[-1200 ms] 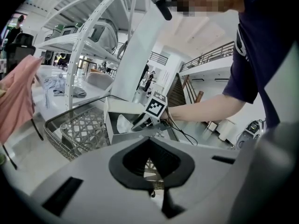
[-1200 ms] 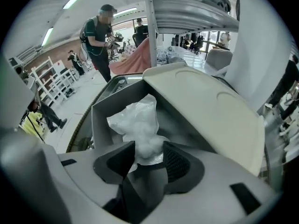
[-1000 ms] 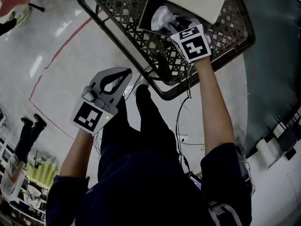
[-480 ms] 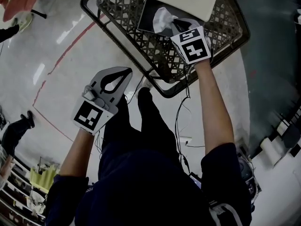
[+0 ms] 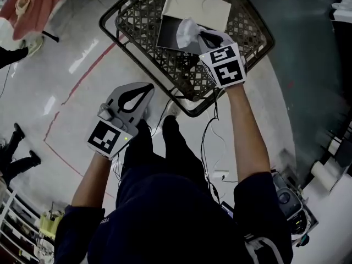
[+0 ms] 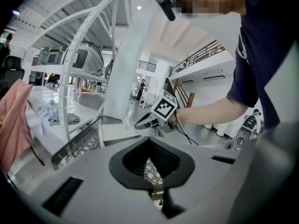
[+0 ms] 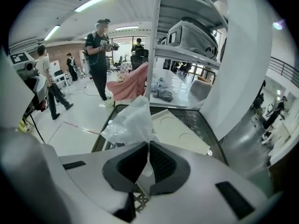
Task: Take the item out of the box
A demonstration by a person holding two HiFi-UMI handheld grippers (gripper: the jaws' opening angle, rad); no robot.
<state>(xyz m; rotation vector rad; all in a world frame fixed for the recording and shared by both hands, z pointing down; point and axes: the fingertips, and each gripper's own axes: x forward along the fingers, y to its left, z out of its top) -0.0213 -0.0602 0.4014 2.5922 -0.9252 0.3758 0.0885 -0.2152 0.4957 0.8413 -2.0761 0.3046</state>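
A pale, glossy floor with a red line across it lies below; white shelving racks stand round the room, a pink cloth hangs at one side, and people stand further off; a dark lattice basket sits low, just ahead of the person's shoes; inside it lies a box with a dark interior, its cream lid folded back and resting towards the basket's far side; the item, a crumpled clear plastic bag, is bunched above the box's open mouth, within the basket's outline; whether its lower end is clear of the box cannot be told; the right tongs pinch the bag at its gathered neck, the jaws having just been closing on it, so that the plastic fans out beyond the pads; the left tongs hang over bare floor beside the basket, tips together and holding nothing.
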